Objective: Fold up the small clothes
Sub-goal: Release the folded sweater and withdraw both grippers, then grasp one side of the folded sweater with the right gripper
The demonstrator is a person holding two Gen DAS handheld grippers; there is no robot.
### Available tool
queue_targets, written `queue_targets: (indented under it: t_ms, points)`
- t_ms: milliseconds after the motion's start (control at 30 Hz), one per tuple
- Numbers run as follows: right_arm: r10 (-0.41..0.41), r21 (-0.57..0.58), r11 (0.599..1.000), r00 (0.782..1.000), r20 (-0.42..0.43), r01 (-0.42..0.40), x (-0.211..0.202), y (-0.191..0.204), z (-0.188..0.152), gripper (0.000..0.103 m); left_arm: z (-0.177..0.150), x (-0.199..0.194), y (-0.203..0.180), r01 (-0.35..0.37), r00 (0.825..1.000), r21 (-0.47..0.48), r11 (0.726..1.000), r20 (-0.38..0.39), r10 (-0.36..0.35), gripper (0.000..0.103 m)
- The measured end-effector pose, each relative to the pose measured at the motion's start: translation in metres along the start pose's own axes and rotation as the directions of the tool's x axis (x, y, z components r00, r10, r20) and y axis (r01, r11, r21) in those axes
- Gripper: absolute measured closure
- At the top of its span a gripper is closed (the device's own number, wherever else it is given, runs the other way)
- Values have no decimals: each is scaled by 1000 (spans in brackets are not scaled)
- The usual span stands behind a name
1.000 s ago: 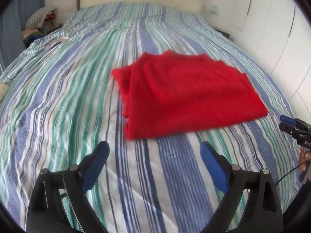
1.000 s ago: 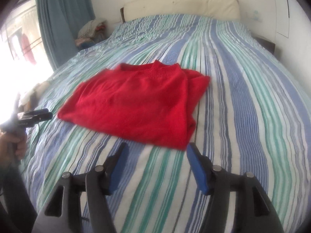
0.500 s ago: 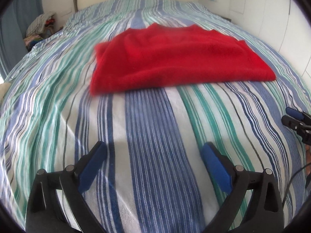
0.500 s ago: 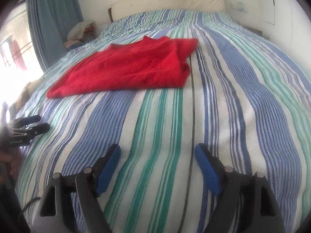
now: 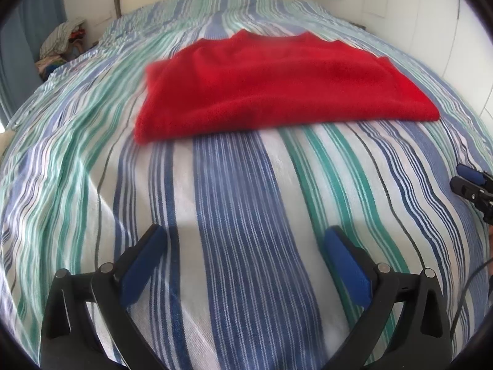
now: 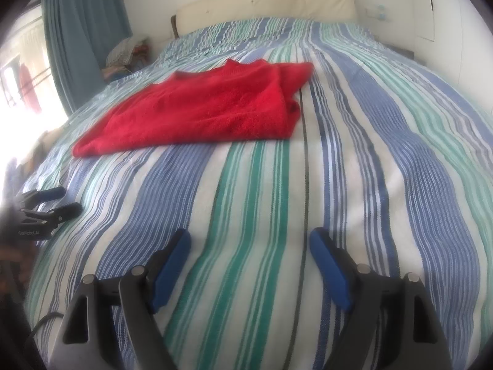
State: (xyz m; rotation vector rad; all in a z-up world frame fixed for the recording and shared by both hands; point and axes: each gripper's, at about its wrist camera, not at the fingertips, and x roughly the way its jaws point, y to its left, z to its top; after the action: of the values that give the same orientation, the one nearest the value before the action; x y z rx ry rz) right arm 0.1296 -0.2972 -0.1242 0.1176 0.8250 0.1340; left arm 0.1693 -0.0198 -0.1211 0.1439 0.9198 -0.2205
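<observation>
A red knit sweater [image 5: 277, 83] lies folded flat on the striped bedspread [image 5: 240, 215], with its neck towards the headboard. It also shows in the right wrist view [image 6: 203, 111], left of centre. My left gripper [image 5: 243, 240] is open and empty, low over the bedspread, well short of the sweater's near edge. My right gripper [image 6: 249, 240] is open and empty too, low over the bedspread, short of the sweater's right corner. Each gripper shows at the edge of the other's view: the right one [image 5: 471, 185], the left one [image 6: 52, 203].
The cream headboard [image 6: 265, 3] stands at the far end. A pile of clothes [image 5: 64, 43] sits at the bed's far left beside a blue curtain [image 6: 80, 40]. White wardrobe doors [image 5: 431, 30] run along the right side.
Both grippers have dropped lower and drawn back from the sweater, which now sits farther up in both views. Both stayed open and empty.
</observation>
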Motion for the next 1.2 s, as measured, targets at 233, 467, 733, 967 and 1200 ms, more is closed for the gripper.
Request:
queue_targets:
  t_ms: [233, 467, 733, 967, 1200]
  points:
    - [-8, -3, 1000, 1000, -1, 8, 0, 2, 0, 24, 0, 0, -1, -1, 1000, 0, 1000, 0, 1, 0]
    - [-26, -9, 1000, 997, -77, 25, 0, 7, 20, 24, -1, 1, 1, 14, 1000, -6, 1000, 2, -14, 1]
    - [53, 225, 973, 999, -11, -49, 42, -40, 140, 24, -1, -6, 11, 87, 996, -36, 996, 14, -87, 1]
    - [152, 439, 892, 986, -74, -105, 118, -61, 159, 93, 6, -31, 33, 181, 983, -102, 978, 34, -178, 2]
    - [57, 187, 981, 997, -48, -47, 69, 50, 228, 93, 20, -67, 99, 55, 991, -215, 975, 129, -27, 2]
